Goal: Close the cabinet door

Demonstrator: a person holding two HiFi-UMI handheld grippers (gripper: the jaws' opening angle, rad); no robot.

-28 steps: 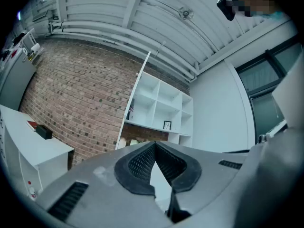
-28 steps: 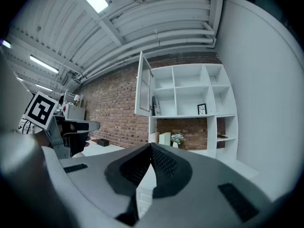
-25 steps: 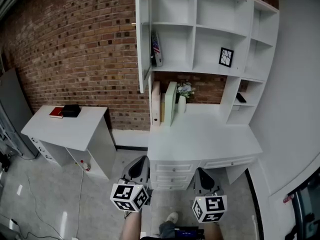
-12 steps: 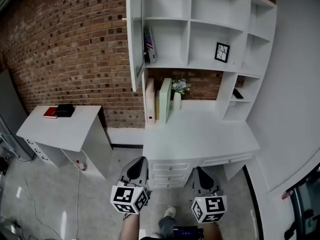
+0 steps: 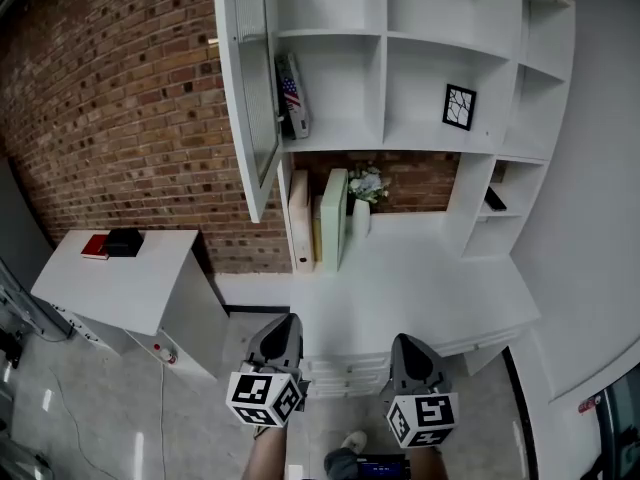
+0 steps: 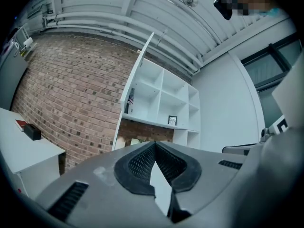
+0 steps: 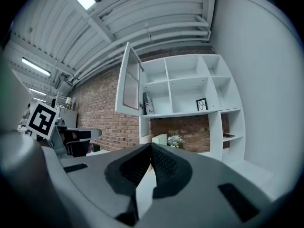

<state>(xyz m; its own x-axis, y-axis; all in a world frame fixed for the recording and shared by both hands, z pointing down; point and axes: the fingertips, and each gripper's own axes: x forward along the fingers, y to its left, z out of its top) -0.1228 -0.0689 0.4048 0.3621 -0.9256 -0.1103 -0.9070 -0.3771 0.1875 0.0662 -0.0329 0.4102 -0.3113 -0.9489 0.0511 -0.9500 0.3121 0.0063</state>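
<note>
The white cabinet door with a glass pane stands swung open at the left edge of the white shelf unit, pointing out towards me. It also shows in the left gripper view as the door and in the right gripper view as the door. My left gripper hangs low before the desk's front edge, shut and holding nothing. My right gripper is beside it to the right, also shut and holding nothing. Both are well below and short of the door. Left gripper and right gripper have their tips meeting.
A white desk with drawers stands under the shelves, holding upright books and a flower vase. A framed picture and a flag-covered book sit on shelves. A low white table at left carries a black box.
I have stepped closer to the shelf unit; the door and desk loom larger and nearer. Both grippers have moved forward to the desk's front edge, still shut.
</note>
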